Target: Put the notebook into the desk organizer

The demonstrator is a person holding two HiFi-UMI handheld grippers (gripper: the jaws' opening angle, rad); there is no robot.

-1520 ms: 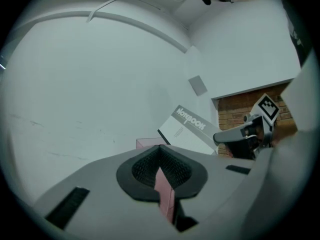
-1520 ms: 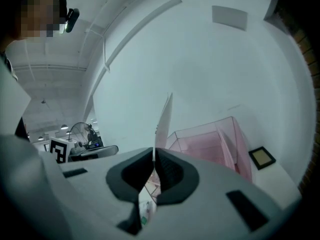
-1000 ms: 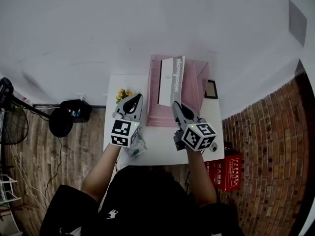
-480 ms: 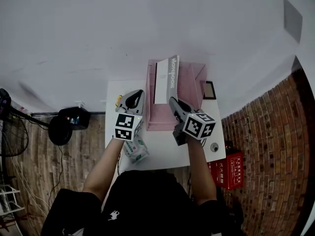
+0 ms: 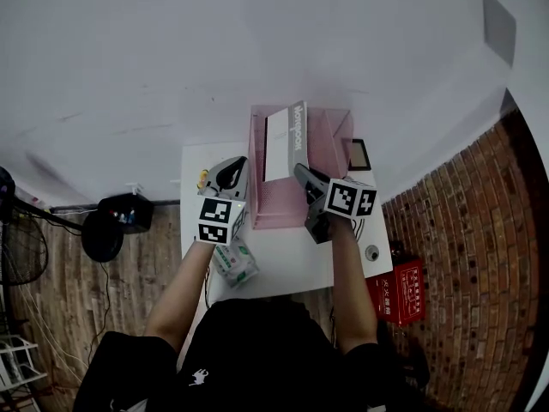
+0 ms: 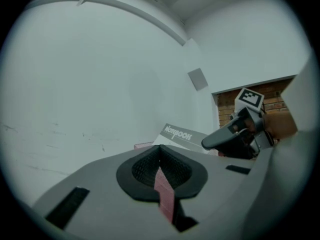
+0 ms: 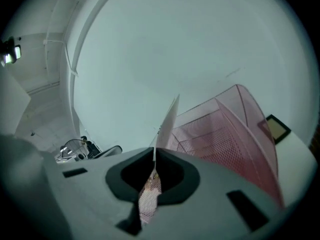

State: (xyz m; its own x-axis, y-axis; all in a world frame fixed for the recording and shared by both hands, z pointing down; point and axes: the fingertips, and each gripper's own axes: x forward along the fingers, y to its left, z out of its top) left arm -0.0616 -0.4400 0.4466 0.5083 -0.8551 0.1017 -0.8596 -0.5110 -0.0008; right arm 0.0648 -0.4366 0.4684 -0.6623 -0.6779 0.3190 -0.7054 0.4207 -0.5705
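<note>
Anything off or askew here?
Nothing spilled or damaged. The notebook stands on edge in the pink desk organizer, with the right gripper shut on its cover. The left gripper clamps the organizer's wall. A green-and-white packet lies loose on the table.

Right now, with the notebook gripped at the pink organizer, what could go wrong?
1. The right gripper has its jaws shut on just a thin edge of the notebook, so the notebook may swing or slip as it is lowered.
2. Its lower edge could catch on a mesh wall of the organizer.
3. The left gripper pinches only one side wall; a hard push might shove the organizer into the frame beside it.
</note>
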